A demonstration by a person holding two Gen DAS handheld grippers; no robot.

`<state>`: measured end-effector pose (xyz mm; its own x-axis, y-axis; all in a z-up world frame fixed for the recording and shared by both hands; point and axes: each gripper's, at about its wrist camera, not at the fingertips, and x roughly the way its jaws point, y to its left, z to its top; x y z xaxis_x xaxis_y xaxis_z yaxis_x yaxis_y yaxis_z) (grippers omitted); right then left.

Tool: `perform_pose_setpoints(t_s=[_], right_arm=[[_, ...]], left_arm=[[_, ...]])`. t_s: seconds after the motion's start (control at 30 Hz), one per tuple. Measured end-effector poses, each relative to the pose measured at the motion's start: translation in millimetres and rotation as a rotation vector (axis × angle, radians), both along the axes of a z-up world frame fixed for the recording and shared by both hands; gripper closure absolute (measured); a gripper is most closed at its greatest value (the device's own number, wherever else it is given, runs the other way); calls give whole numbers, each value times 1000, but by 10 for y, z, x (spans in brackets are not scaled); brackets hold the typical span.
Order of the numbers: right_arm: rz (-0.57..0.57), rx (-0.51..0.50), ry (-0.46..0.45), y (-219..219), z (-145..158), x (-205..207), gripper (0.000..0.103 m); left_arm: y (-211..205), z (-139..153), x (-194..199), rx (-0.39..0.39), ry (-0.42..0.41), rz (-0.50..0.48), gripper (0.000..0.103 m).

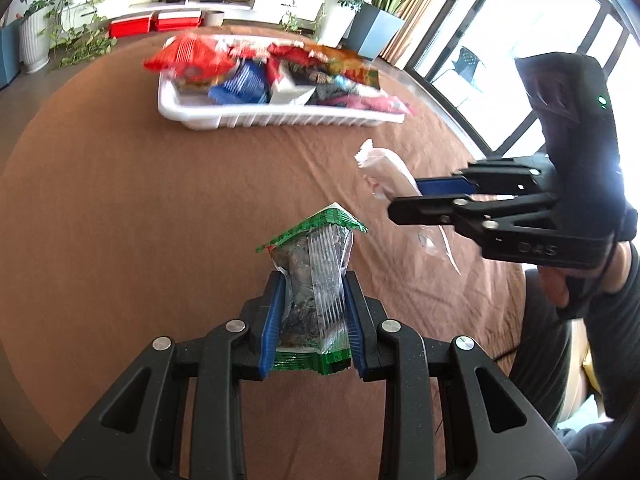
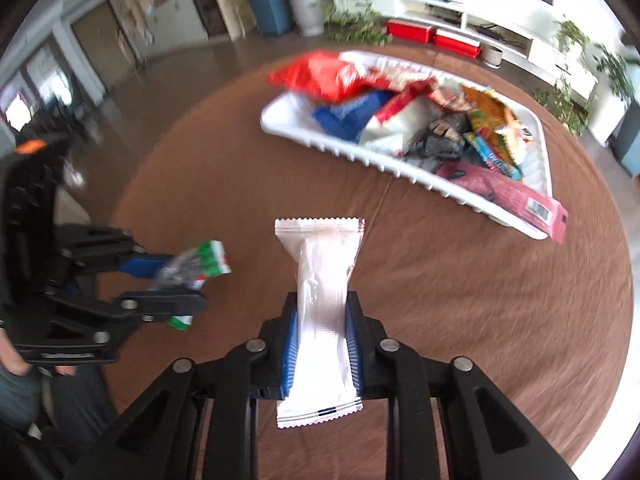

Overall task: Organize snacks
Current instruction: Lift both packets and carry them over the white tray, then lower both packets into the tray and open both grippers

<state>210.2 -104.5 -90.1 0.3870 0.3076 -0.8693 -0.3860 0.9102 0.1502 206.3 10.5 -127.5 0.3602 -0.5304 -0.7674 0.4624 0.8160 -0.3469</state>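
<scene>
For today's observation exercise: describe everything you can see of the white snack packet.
The white snack packet is a glossy, sealed plastic pouch with crimped, serrated ends and a faint pink tint. It is pinched at its middle between the blue pads of the right gripper, lifted off the brown tablecloth, its long axis running along the fingers.

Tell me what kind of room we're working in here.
Most likely a home living room: a low white media shelf along the wall, many potted plants, tall windows, and a round table under a brown cloth holding a white snack tray.
</scene>
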Motion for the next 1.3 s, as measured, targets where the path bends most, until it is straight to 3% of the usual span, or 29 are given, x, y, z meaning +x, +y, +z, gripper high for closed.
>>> perform_pose_setpoints(t_s=[0.1,0.33,0.63,0.97,1.3], right_arm=[[-47,83,-25,-169,129,37,80],[-148,166,-90,-485,451,276,80],[-297,234,-68,-749,659,1077,80],[-356,216,-4,-668,451,1714,80],[-394,185,30,-650,222,1868,80]], left_arm=[[-39,158,128,-11,-30,0,76],[-168,600,652,-5,-116,14,76],[-255,937,1584,17,-160,86,76],[-490,652,2137,52,-130,109,76],[-669,327,2444,107,-114,96,76]])
